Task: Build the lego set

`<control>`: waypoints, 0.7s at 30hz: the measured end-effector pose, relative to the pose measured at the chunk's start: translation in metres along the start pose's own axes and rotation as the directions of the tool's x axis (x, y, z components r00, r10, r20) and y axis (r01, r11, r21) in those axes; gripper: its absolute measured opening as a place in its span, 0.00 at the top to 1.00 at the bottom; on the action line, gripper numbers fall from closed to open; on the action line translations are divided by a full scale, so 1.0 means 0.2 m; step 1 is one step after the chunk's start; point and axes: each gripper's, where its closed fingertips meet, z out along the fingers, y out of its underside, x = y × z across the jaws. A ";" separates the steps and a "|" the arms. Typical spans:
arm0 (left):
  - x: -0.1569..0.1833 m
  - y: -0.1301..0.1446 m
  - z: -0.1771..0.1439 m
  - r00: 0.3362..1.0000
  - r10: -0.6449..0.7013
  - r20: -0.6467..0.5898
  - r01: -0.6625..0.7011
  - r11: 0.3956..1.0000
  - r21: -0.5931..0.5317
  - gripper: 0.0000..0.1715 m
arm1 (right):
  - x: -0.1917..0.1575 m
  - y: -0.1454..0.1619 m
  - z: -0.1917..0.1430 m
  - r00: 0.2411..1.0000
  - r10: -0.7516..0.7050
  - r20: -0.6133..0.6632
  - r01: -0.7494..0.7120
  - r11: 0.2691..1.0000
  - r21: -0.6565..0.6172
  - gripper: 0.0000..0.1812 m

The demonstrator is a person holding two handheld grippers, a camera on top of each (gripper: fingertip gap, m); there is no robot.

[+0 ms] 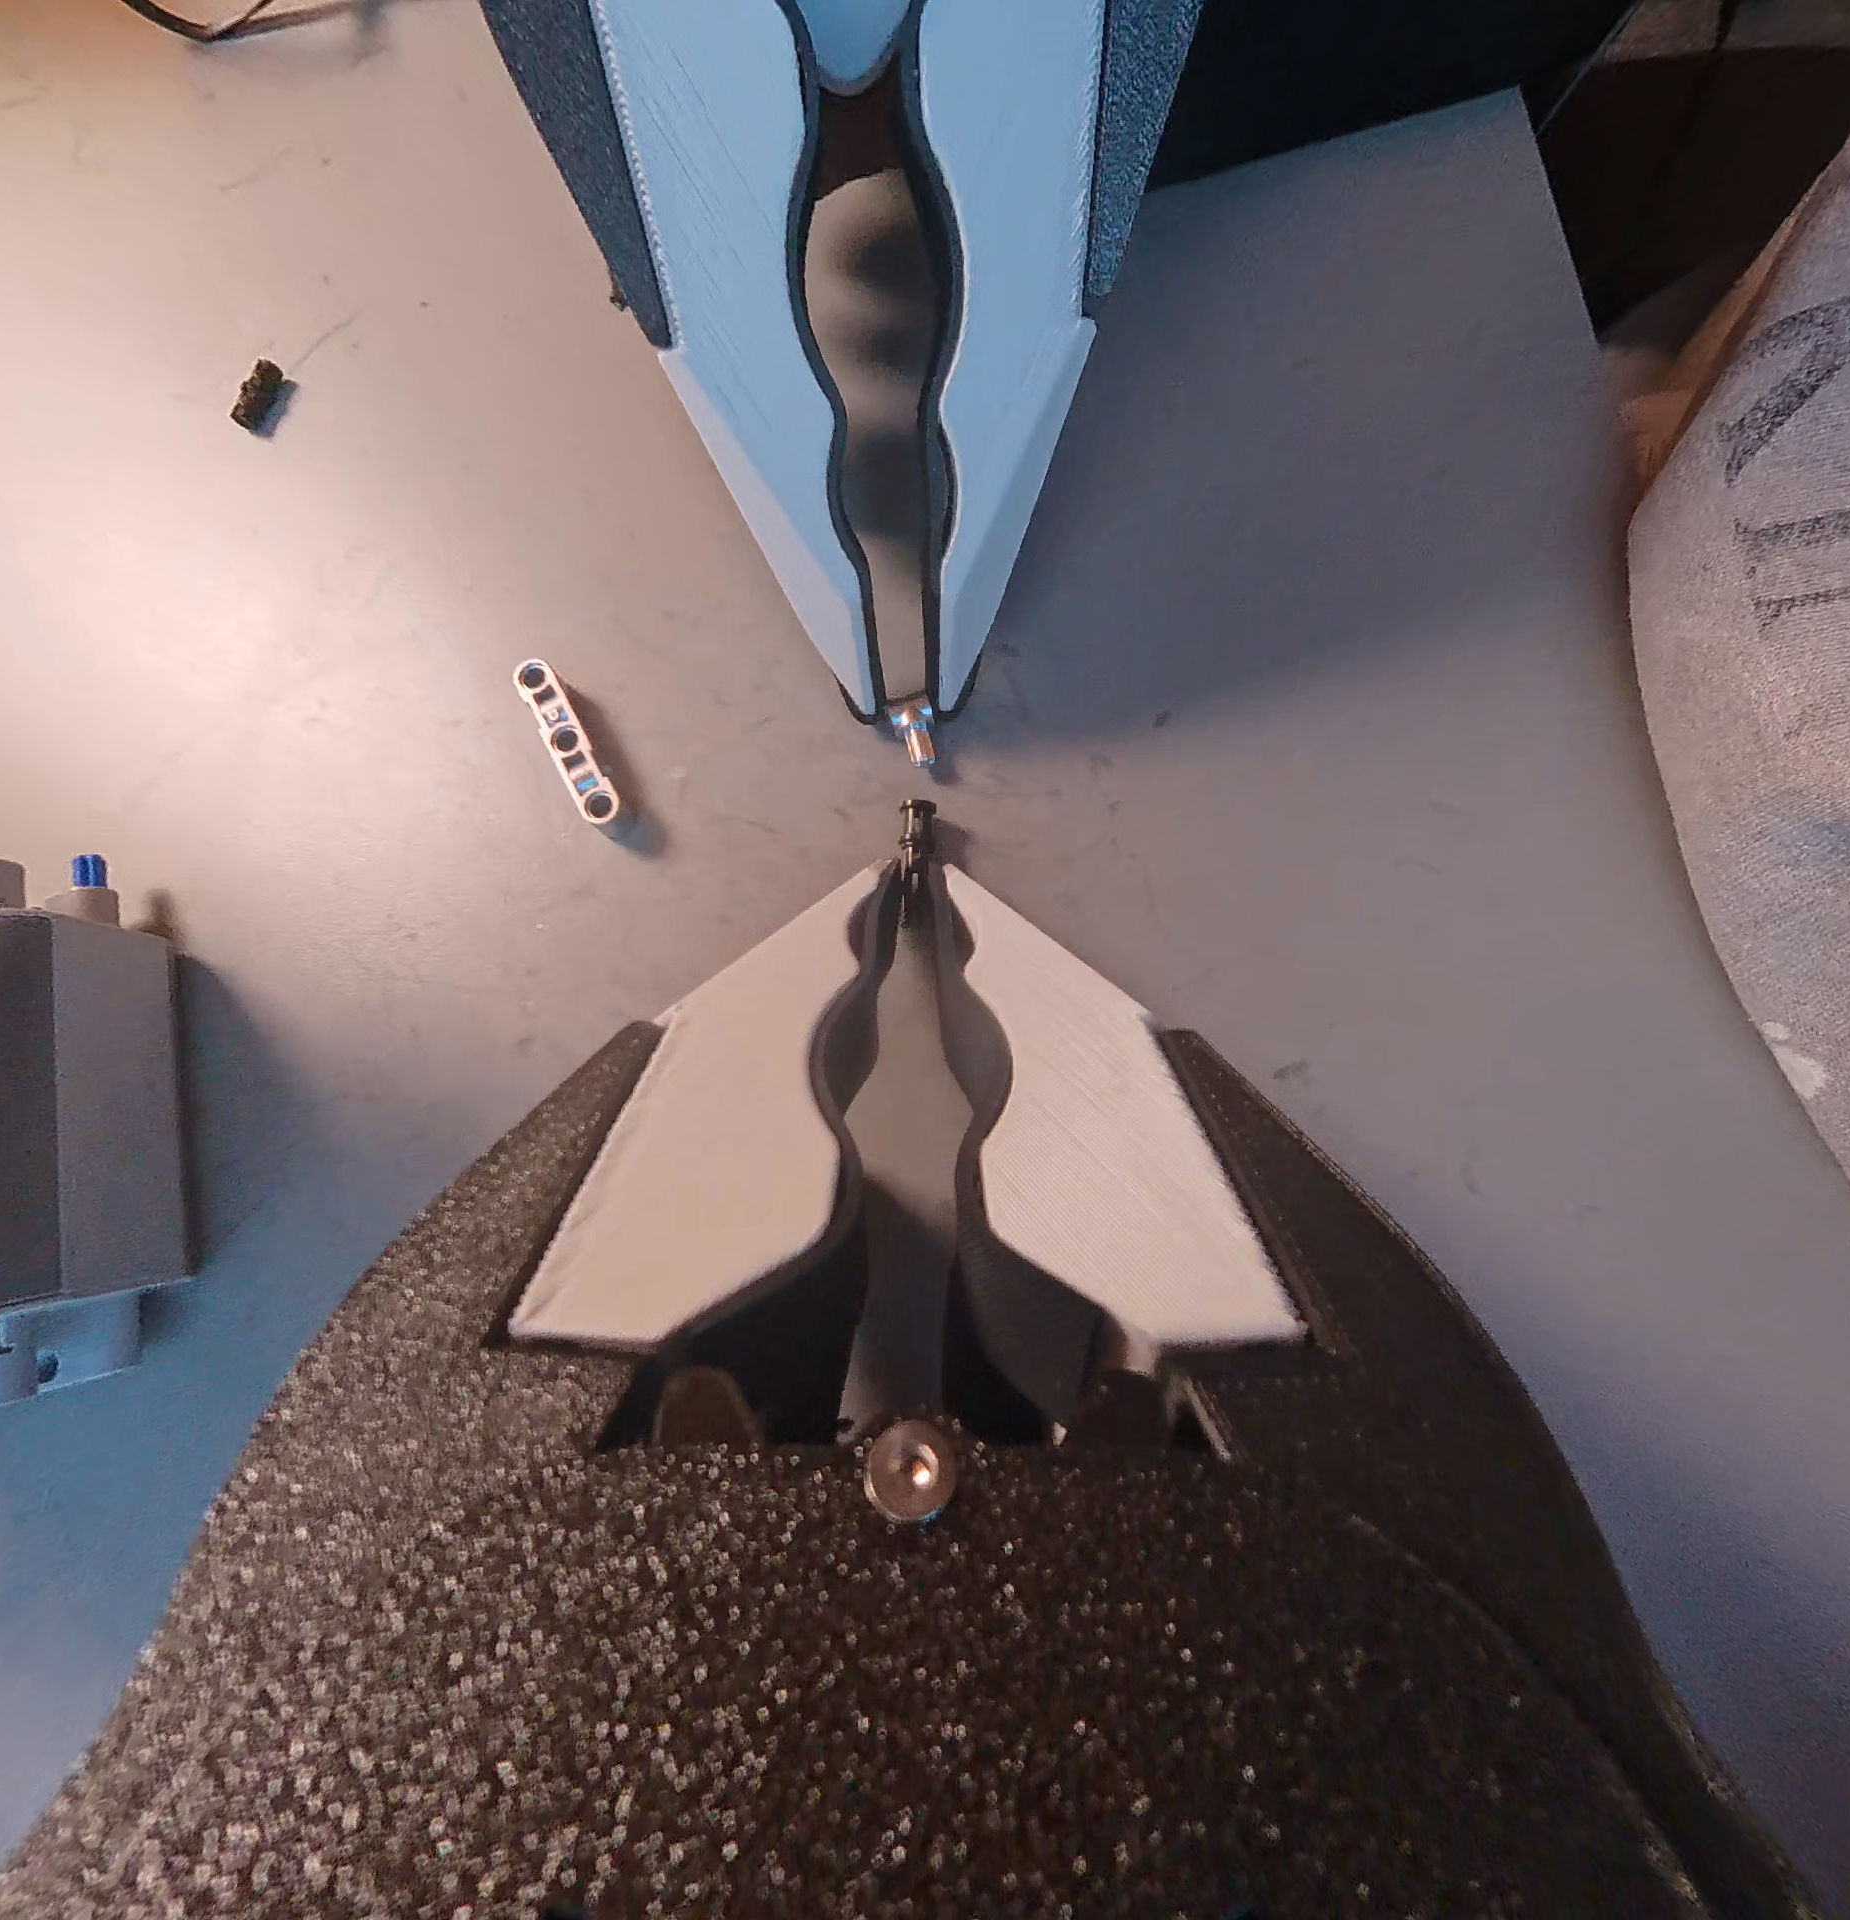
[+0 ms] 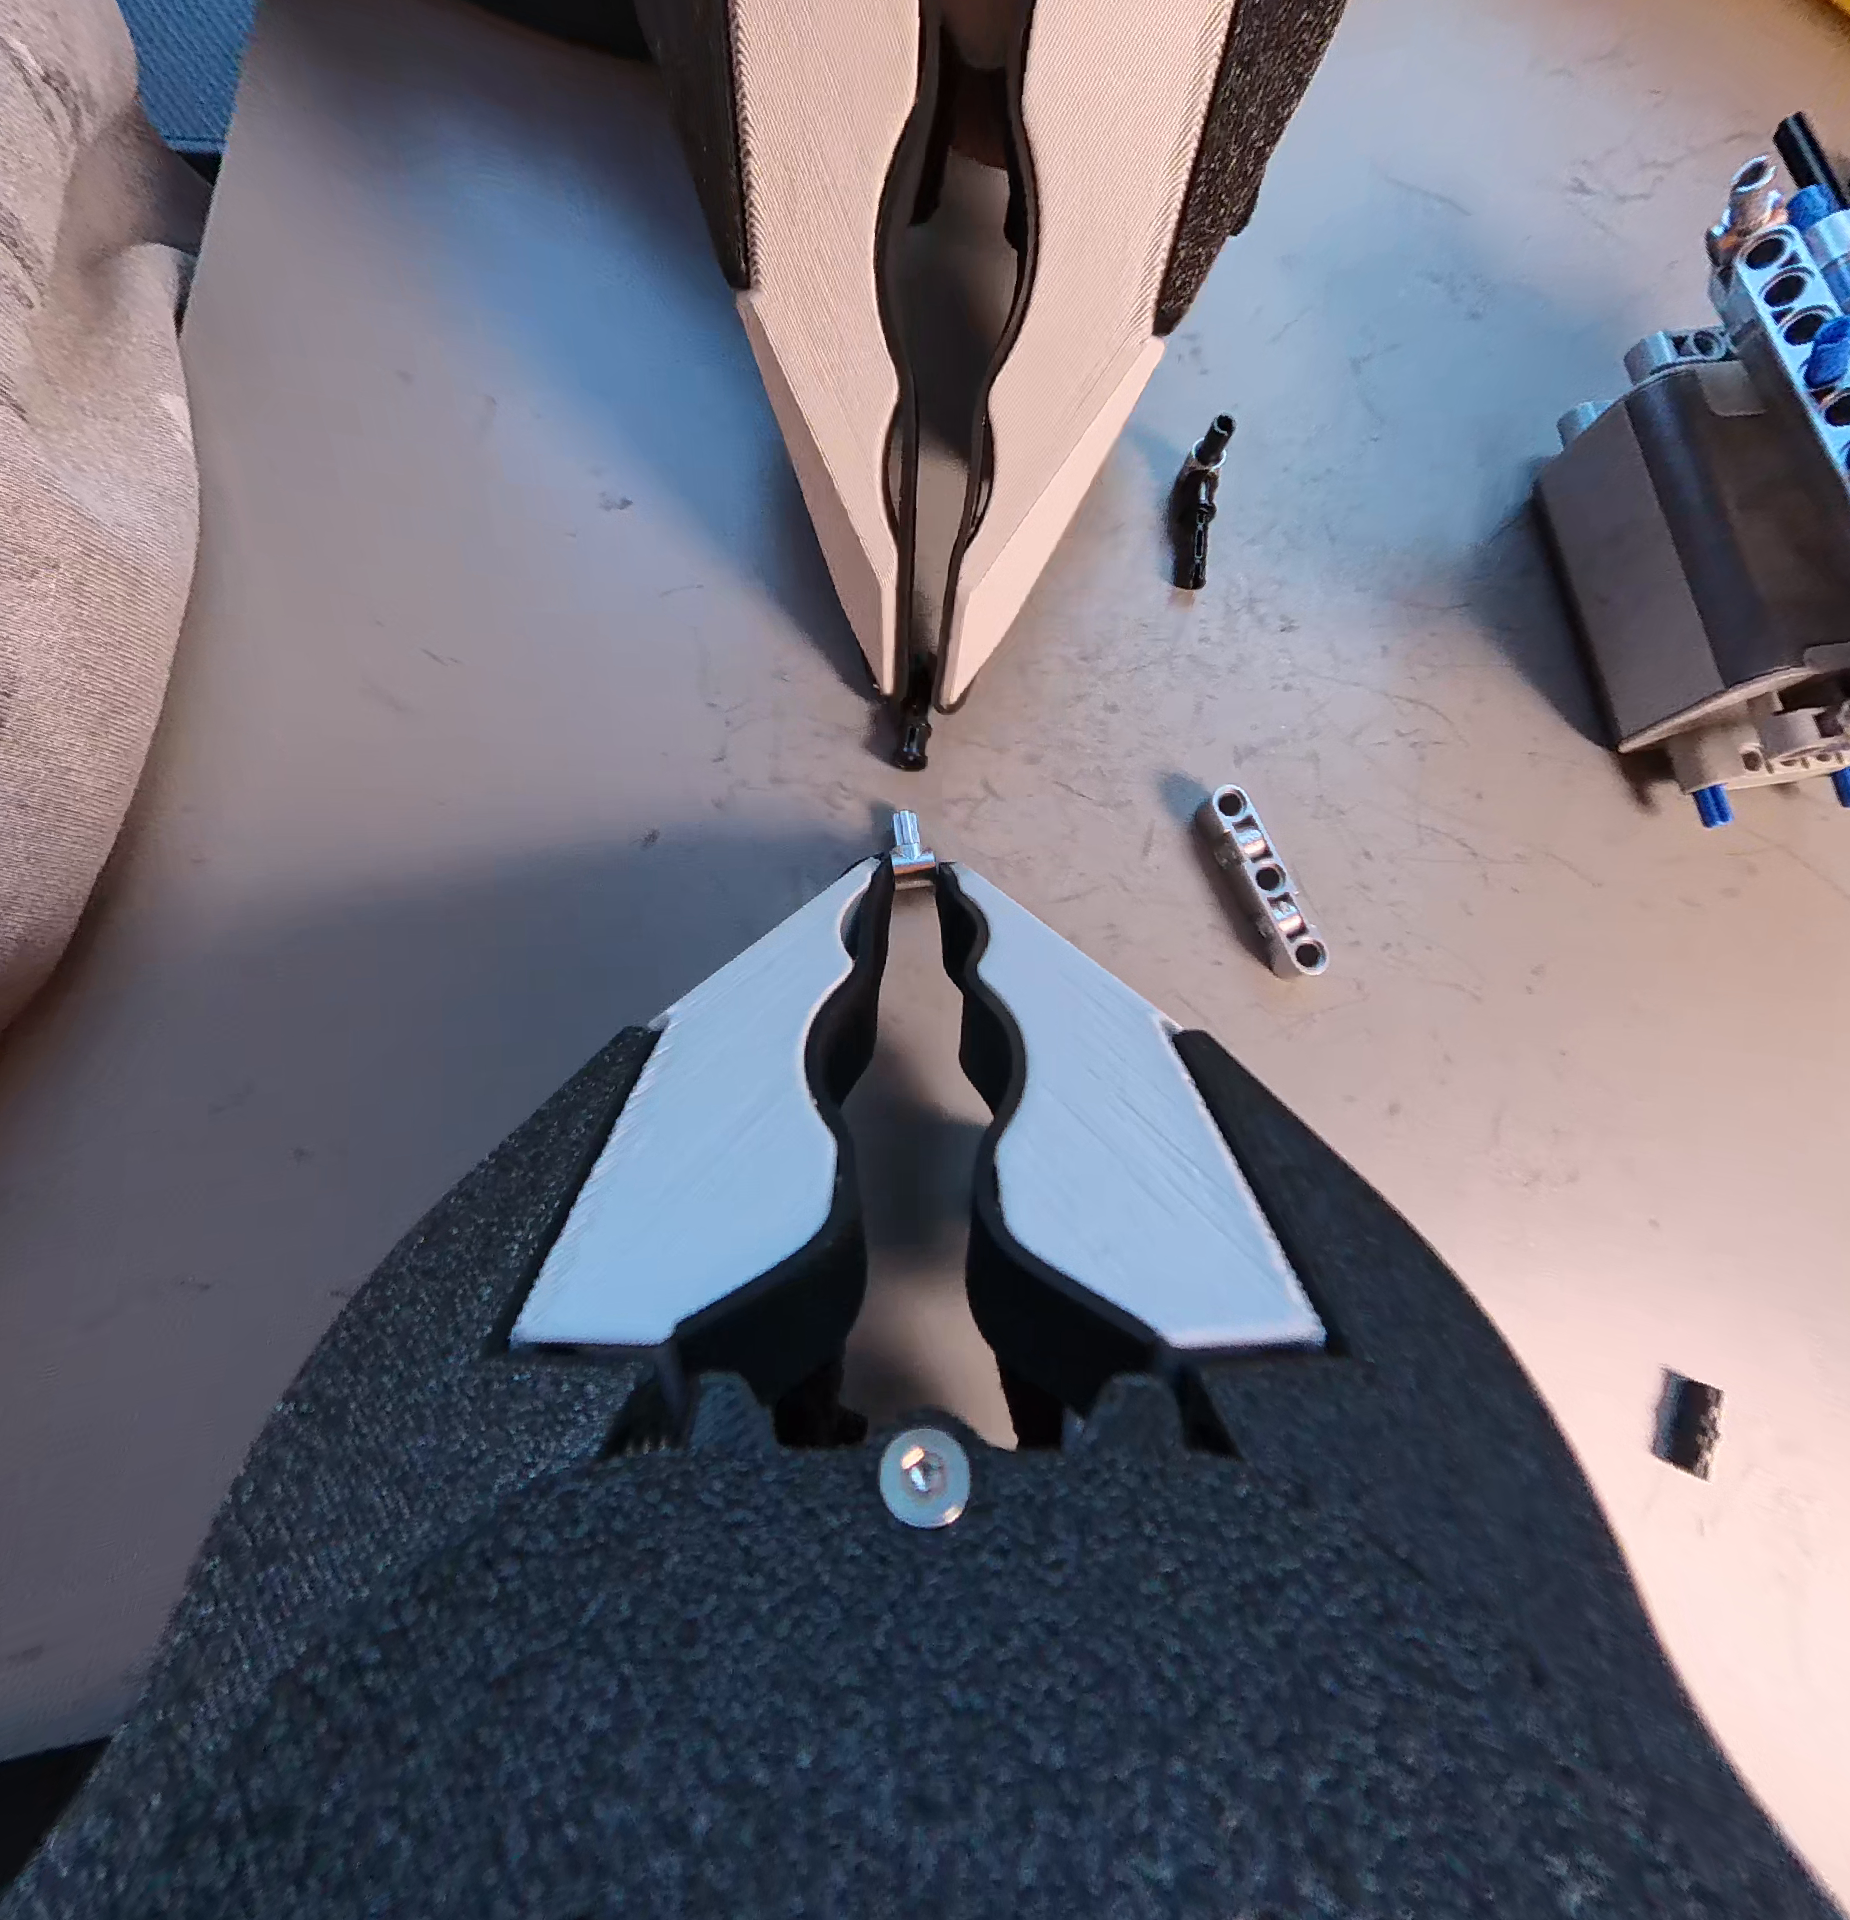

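- Left wrist view showed the left hand-held gripper (image 1: 916, 883) pinched narrow on a small black pin (image 1: 913, 831), most of the pin sticking out past the tips, just above the grey counter (image 1: 329, 520).
- Facing it, the right hand-held gripper (image 2: 908, 871) was closed narrow on a small grey peg (image 2: 908, 844), whose thin stub pointed at the black pin; the two parts were near each other, end to end, but not touching.
- Both grips were shallow, right at the very tips. I judged that any sideways push or slight misalignment could twist either part, or flick it out onto the counter.
- The stub looked thin, so an off-axis meeting might have jammed it or pushed the pin back between the fingers.
- A grey strip with holes (image 2: 1264, 902) lay just beside the tips on the counter, a second black pin (image 2: 1199, 509) farther off, and a grey block with blue pins (image 2: 1710, 582) well apart; a dropped part could have rolled among these.
- A small black block (image 1: 263, 395) lay apart from everything.
- A grey fabric-covered thing (image 1: 1773, 727) at the counter's edge carried dark marks, too distorted to read; no brand or label showed on anything else.
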 end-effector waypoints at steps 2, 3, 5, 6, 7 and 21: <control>0.00 0.01 -0.01 1.000 0.002 -0.002 -0.002 1.000 -0.009 0.98 | 0.00 0.00 0.00 1.000 0.001 -0.001 -0.001 1.000 0.000 0.96; 0.00 0.01 -0.02 1.000 0.004 -0.001 -0.004 1.000 -0.014 0.98 | 0.00 0.00 0.00 1.000 0.001 -0.002 -0.001 1.000 0.000 0.96; 0.02 0.03 -0.03 1.000 0.013 -0.013 -0.013 0.999 -0.029 0.98 | 0.00 0.00 0.00 1.000 0.000 -0.003 0.000 1.000 0.000 0.96; 0.02 0.04 -0.05 1.000 0.021 -0.016 -0.021 0.999 -0.033 0.98 | 0.00 0.00 0.00 1.000 0.000 -0.004 0.000 1.000 0.000 0.96; 0.02 0.05 -0.08 1.000 0.025 -0.017 -0.025 0.999 -0.031 0.96 | 0.00 0.00 0.00 1.000 -0.001 -0.005 0.001 1.000 0.000 0.96; -0.28 0.24 -0.25 0.968 -0.167 0.185 0.169 0.986 0.005 0.92 | 0.00 0.00 0.00 1.000 0.003 -0.003 -0.003 1.000 0.009 0.95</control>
